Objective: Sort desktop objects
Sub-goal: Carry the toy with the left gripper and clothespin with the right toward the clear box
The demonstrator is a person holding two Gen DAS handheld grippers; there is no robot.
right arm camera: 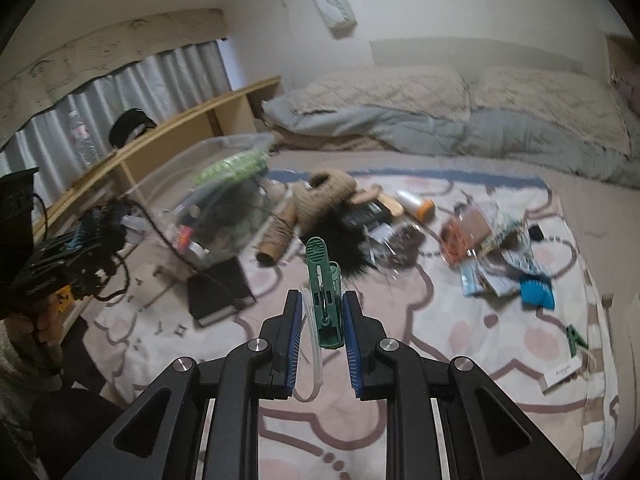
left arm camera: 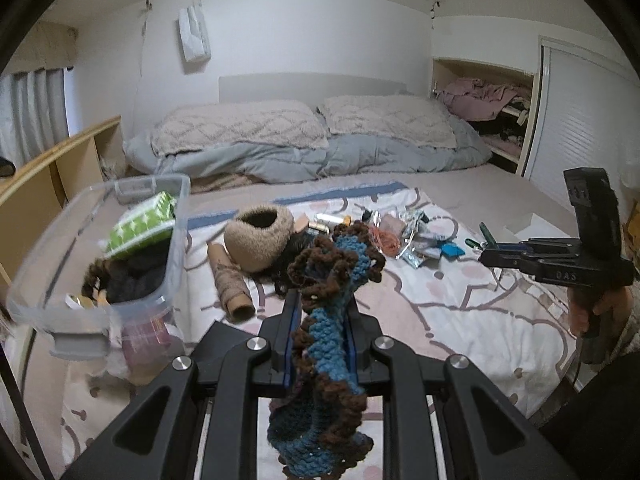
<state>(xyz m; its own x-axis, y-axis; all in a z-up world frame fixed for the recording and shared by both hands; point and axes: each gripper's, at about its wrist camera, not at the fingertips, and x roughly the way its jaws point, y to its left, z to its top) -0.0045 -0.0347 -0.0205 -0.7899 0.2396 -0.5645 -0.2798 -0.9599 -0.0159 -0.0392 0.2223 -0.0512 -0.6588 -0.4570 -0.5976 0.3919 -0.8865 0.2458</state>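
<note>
The sorting is started but far from finished, as I judge it. The clear plastic bin [left arm camera: 60, 248] at the left already contains a green patterned package [left arm camera: 140, 228] and some dark woolly things, so a part of the objects is put away. The left gripper [left arm camera: 320, 320] is closed tight on a blue and brown crocheted piece [left arm camera: 324, 320], which hangs down between its jaws above the bed cover, not yet in the bin. The right gripper [right arm camera: 320, 320] is nearly closed on a green clothespin [right arm camera: 326, 304], with a thin clear strip beside it, also in the air. On the patterned blanket [left arm camera: 460, 312] much remains: a beige fuzzy slipper [left arm camera: 260, 236], a cardboard tube [left arm camera: 232, 284], a small bottle [right arm camera: 416, 202], a pile of packets and foil wrappers [right arm camera: 496, 248], and another green clip [right arm camera: 576, 338] near the edge. Most of the work is still left.
</note>
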